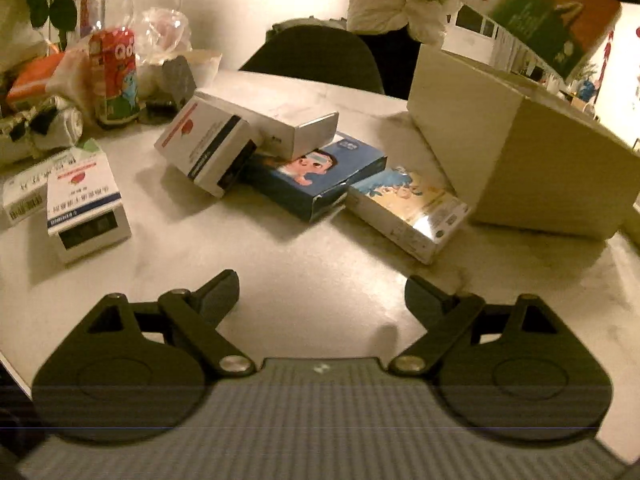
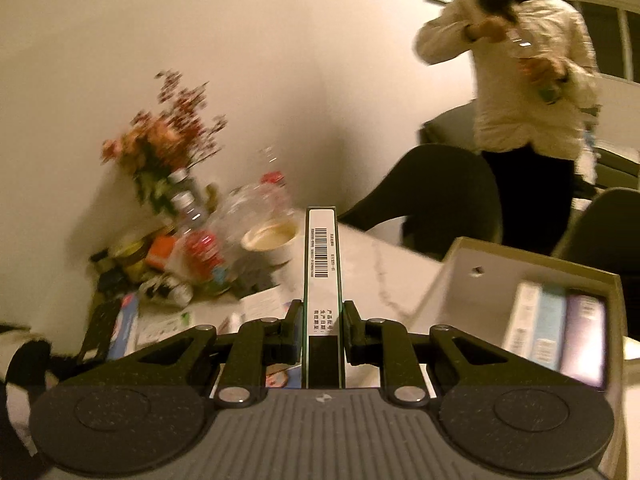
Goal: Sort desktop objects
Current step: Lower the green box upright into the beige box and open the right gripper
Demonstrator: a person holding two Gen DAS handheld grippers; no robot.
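My right gripper [image 2: 322, 320] is shut on a flat green-edged box [image 2: 322, 256], held on edge above the table with its barcode side facing the camera. The same green box [image 1: 544, 12] shows in the left wrist view, hanging above the beige storage box [image 1: 500, 152]. In the right wrist view that storage box [image 2: 464, 264] lies to the right with several upright boxes [image 2: 556, 332] inside. My left gripper [image 1: 322, 292] hovers open over bare tabletop. Ahead of it lie a blue cartoon box [image 1: 320, 176], a pale cartoon box [image 1: 412, 208], stacked white boxes [image 1: 224, 140] and a white medicine box [image 1: 86, 200].
Bottles [image 1: 114, 76], plastic bags and flowers [image 2: 160, 148] crowd the table's far left corner, with a paper bowl [image 2: 272, 240] beside them. Dark chairs [image 1: 316, 56] stand behind the table. A person in a pale top [image 2: 520, 80] stands at the back right.
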